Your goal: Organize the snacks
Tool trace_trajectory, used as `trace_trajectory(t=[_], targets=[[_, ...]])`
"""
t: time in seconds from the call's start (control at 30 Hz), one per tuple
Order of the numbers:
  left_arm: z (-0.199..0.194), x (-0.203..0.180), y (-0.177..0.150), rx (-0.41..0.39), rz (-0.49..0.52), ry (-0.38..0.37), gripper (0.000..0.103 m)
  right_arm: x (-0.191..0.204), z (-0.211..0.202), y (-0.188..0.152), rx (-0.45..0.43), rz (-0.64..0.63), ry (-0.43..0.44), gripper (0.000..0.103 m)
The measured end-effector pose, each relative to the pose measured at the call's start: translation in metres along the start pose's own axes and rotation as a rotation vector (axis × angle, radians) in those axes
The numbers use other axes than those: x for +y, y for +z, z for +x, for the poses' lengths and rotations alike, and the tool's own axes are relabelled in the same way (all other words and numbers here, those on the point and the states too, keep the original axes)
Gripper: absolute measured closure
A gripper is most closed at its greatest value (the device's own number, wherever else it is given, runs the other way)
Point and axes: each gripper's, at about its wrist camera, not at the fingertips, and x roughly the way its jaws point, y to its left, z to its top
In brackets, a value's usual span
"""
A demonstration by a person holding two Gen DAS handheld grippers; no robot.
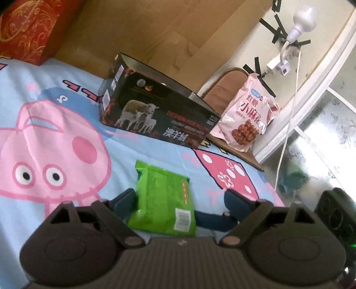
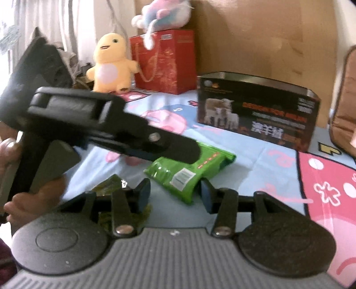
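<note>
A green snack packet (image 1: pixel 164 200) lies flat on the cartoon bedsheet (image 1: pixel 55 137). My left gripper (image 1: pixel 180 200) is open and straddles it: the left pad touches the packet's edge and the right pad stands clear. In the right wrist view, the packet's near end (image 2: pixel 182 180) lies between the fingers of my open right gripper (image 2: pixel 175 193), and the left gripper (image 2: pixel 189 153) reaches over it from the left. A dark olive packet (image 2: pixel 109 184) is partly hidden under my right gripper's left finger. Behind stands an open-topped black box with sheep on it (image 1: pixel 160 111). A pink snack bag (image 1: pixel 247 115) leans beside it.
A red gift bag (image 2: pixel 164 62), a yellow plush toy (image 2: pixel 109 64) and a pastel plush (image 2: pixel 162 13) stand at the head of the bed. A brown chair (image 2: pixel 344 100) is beside the box. The bed's edge, a white cable (image 1: pixel 287 133) and a lamp (image 1: pixel 302 20) are to the right.
</note>
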Motion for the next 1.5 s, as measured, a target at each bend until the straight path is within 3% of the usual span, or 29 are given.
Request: trace_trajectory(t=[0.17,0.43,1.5], targets=[[-0.002,0.002,0.000,-0.015,-0.009,0.003,0.006,-0.003,-0.003,-0.001,-0.019,0.023,0.064,0.051],[-0.007,0.010,0.001,-0.046,-0.054,0.007,0.004,-0.001,-0.005,0.001,-0.046,0.060,0.156,0.051],[-0.009,0.011,0.001,-0.061,-0.065,0.012,0.003,-0.005,0.000,0.001,-0.030,0.118,0.163,0.042]])
